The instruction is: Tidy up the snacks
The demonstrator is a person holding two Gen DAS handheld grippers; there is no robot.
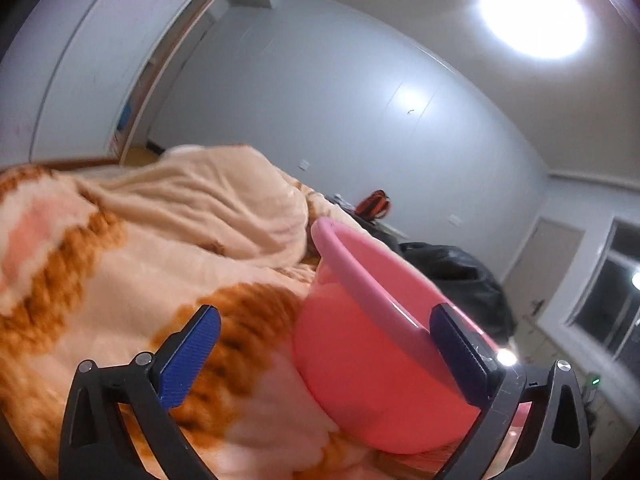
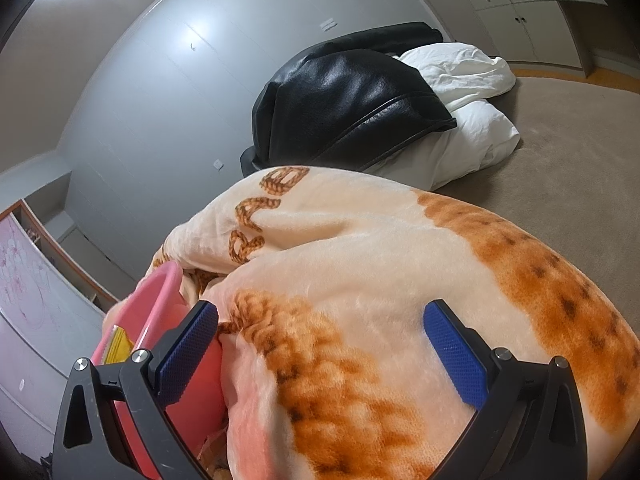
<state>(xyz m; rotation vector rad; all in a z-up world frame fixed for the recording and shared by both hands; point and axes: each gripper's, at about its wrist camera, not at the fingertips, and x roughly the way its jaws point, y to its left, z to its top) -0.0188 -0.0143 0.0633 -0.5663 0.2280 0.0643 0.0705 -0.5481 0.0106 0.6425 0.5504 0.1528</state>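
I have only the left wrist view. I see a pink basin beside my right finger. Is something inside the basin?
Observer: Yes. The right wrist view shows a yellow packet inside the pink basin, near its rim.
Operator: Where is the right gripper?
Observer: The right gripper is open over the orange and cream blanket, holding nothing; the basin is beside its left finger.
Operator: What lies behind the blanket there?
Observer: A black leather jacket lies on white bedding.
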